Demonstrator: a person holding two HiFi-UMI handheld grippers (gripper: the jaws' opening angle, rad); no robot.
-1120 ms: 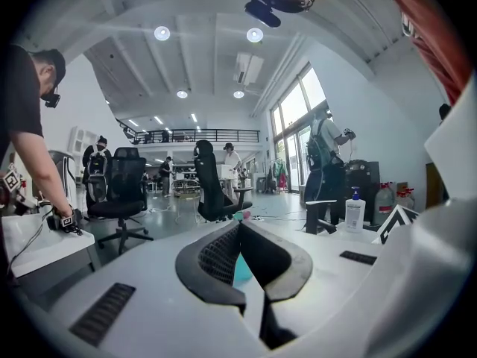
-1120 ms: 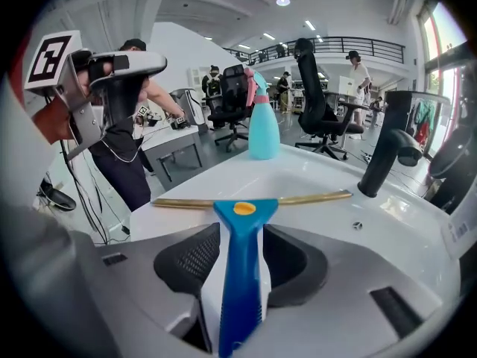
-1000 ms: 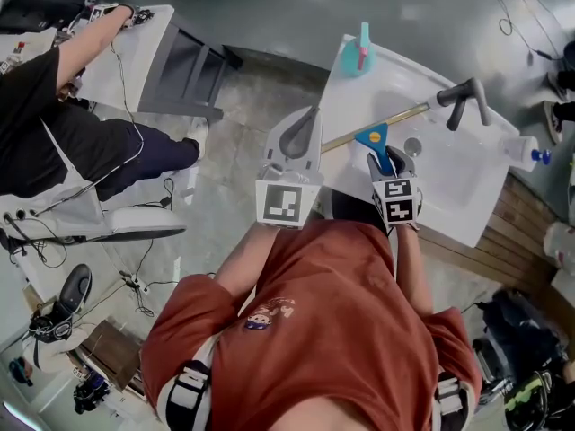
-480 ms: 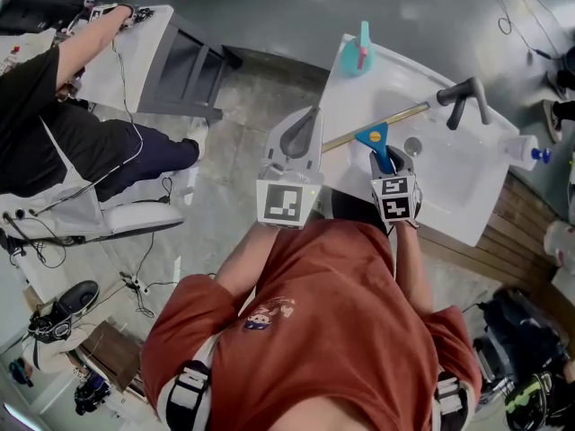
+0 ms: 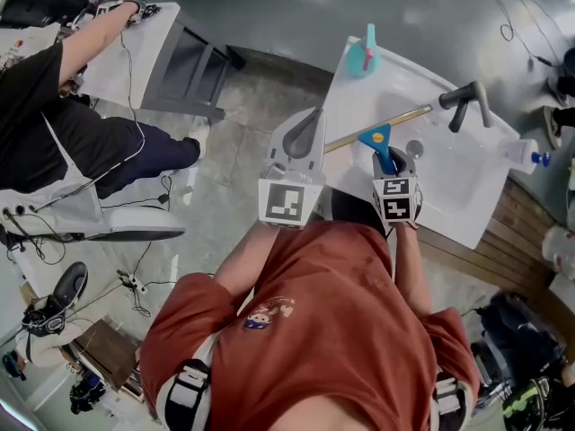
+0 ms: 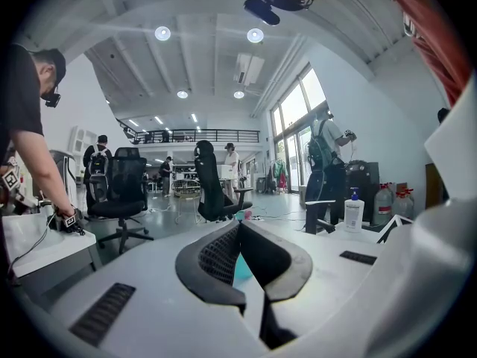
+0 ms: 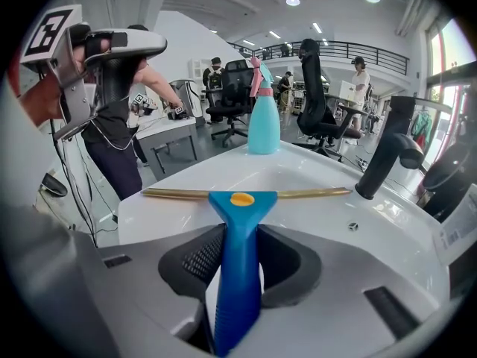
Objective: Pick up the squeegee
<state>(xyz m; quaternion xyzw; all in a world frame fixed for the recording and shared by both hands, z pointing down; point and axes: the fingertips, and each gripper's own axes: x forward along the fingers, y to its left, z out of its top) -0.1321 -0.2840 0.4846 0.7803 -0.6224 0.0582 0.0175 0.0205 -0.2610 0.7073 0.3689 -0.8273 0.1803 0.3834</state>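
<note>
The squeegee (image 5: 381, 145) has a blue handle and a long brass blade and lies across the near rim of the white sink (image 5: 467, 205). My right gripper (image 5: 392, 162) points steeply down at it. In the right gripper view the handle (image 7: 238, 267) stands between the jaws of the right gripper (image 7: 240, 263), which are closing with both pads against it. The blade rests on the sink top. My left gripper (image 5: 308, 126) hovers left of the sink, level, shut and empty. In its own view the left gripper (image 6: 238, 233) has its pads together.
A dark faucet (image 5: 464, 102) rises behind the blade. A teal spray bottle (image 5: 364, 54) stands at the sink's far corner and a soap bottle (image 5: 523, 153) at its right end. A seated person (image 5: 54, 106) works at a white table (image 5: 135, 57) on the left.
The right gripper's jaws have drawn in around the blue handle. Both hands stay where they were, and the squeegee has not moved.
</note>
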